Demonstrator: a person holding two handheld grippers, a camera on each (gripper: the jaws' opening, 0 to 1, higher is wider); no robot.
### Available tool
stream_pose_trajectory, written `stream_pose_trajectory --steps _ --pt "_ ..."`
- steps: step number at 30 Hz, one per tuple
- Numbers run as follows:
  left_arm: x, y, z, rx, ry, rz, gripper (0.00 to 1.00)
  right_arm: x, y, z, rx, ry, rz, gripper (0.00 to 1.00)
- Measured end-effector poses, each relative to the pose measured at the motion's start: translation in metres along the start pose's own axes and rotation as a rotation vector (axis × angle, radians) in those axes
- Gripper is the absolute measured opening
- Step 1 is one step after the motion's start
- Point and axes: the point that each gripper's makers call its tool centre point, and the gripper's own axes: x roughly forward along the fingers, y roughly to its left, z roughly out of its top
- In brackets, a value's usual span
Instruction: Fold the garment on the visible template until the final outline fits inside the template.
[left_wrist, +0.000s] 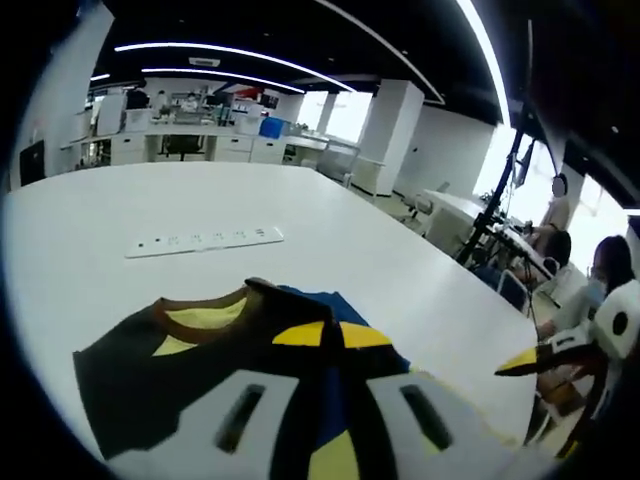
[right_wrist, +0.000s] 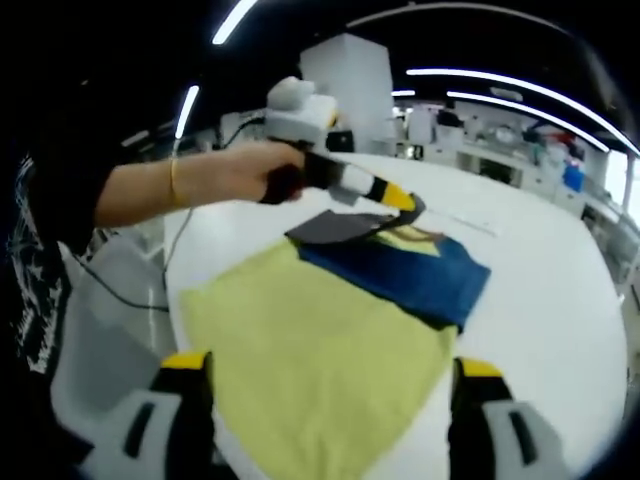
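Observation:
A dark garment (left_wrist: 150, 375) with a brown collar and yellow lining lies on the white table (left_wrist: 120, 200). My left gripper (left_wrist: 333, 336) is shut on its dark fabric, which runs between the yellow-tipped jaws. In the right gripper view a hand holds that left gripper (right_wrist: 404, 204) and lifts a dark flap (right_wrist: 335, 227) over the blue part of the garment (right_wrist: 415, 270). A yellow sheet (right_wrist: 310, 350) lies spread beneath the garment, towards me. My right gripper (right_wrist: 332, 366) hovers above the sheet's near edge, open, with nothing between its jaws. The right gripper (left_wrist: 522, 361) also enters the left gripper view.
A white power strip (left_wrist: 205, 240) lies farther back on the table. The table's edge (left_wrist: 480, 300) runs close on the right, with seated people (left_wrist: 605, 270) and a tripod (left_wrist: 495, 215) beyond. A person's forearm (right_wrist: 170, 185) reaches in over the table edge, above a cable (right_wrist: 130, 300).

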Motion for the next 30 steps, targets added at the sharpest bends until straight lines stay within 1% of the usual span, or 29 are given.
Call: stream_pose_trajectory --steps 3,8,12,13,18,21,22,25,27,28,29,30 --pt "0.005 -0.006 -0.003 0.012 0.004 -0.015 0.0 0.0 -0.002 -0.001 0.009 -0.006 -0.007 0.99" --pt "0.015 -0.018 -0.013 0.036 0.023 -0.039 0.0 0.001 -0.004 -0.002 0.027 -0.016 -0.011 0.99" --pt "0.025 -0.02 -0.027 0.04 0.052 -0.052 0.0 0.002 -0.003 -0.003 0.033 -0.017 -0.009 0.99" --pt "0.027 -0.021 -0.031 0.053 0.062 -0.054 0.0 0.002 -0.003 -0.003 0.035 -0.018 -0.009 0.99" --pt "0.033 -0.024 -0.043 0.063 0.083 -0.063 0.01 0.004 -0.005 -0.006 0.044 -0.018 -0.01 0.99" --pt "0.037 -0.03 -0.05 0.09 0.097 -0.081 0.01 0.004 -0.005 -0.006 0.048 -0.02 -0.01 0.99" --pt "0.038 -0.032 -0.054 0.113 0.104 -0.084 0.01 0.004 -0.005 -0.006 0.048 -0.02 -0.01 0.99" --pt "0.041 -0.037 -0.063 0.117 0.126 -0.092 0.01 0.005 -0.004 -0.007 0.048 -0.019 -0.007 0.99" --pt "0.044 -0.04 -0.072 0.106 0.155 -0.112 0.02 0.005 -0.002 -0.008 0.048 -0.018 -0.003 0.99" --pt "0.044 -0.042 -0.076 0.104 0.166 -0.123 0.05 0.005 -0.002 -0.008 0.049 -0.017 -0.002 0.99" --pt "0.044 -0.043 -0.077 0.117 0.168 -0.125 0.07 0.005 -0.002 -0.009 0.048 -0.014 0.001 0.99" --pt "0.043 -0.043 -0.079 0.159 0.173 -0.128 0.1 0.005 -0.002 -0.009 0.046 -0.013 0.002 0.99"
